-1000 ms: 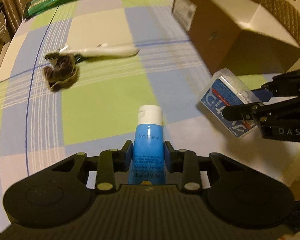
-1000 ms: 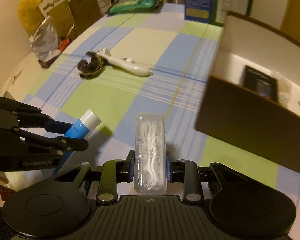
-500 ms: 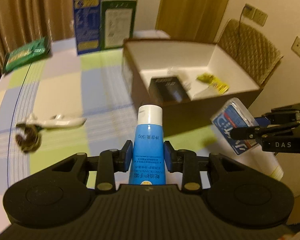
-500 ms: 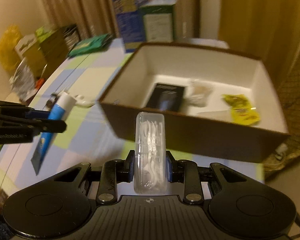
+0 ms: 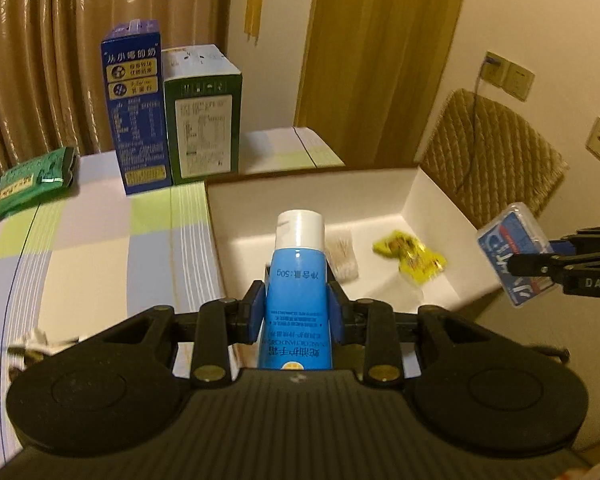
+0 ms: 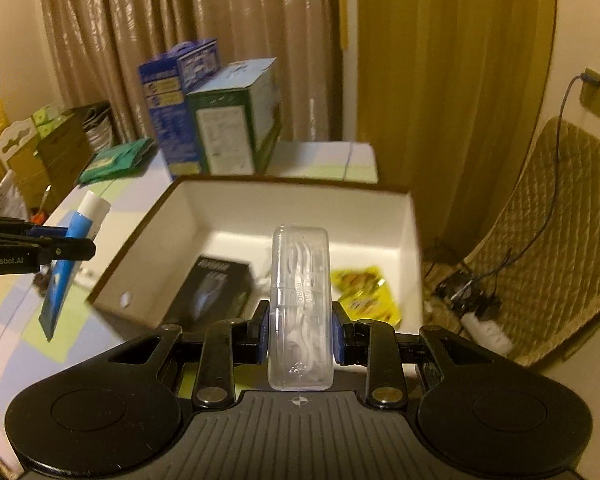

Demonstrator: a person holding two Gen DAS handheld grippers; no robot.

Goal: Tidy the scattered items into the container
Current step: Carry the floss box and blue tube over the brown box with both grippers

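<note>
Gripping a smooth blue tube [image 5: 298, 300], white cap up, left gripper [image 5: 298, 312]; right gripper [image 6: 300, 330] clamps a clear ribbed plastic case [image 6: 300, 308] over the white-lined cardboard box [image 6: 300, 204].

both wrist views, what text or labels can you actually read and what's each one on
"DAS" on the right tool, seen side-on.
"GenRobot.AI" on the left tool, seen side-on.
"50g", upside down after Chinese characters, on the blue tube.
Chinese characters on the blue carton: too small to quote.
Green carton panel: too small to read.
Floss pick case embossing and blue label: blurred.
</note>
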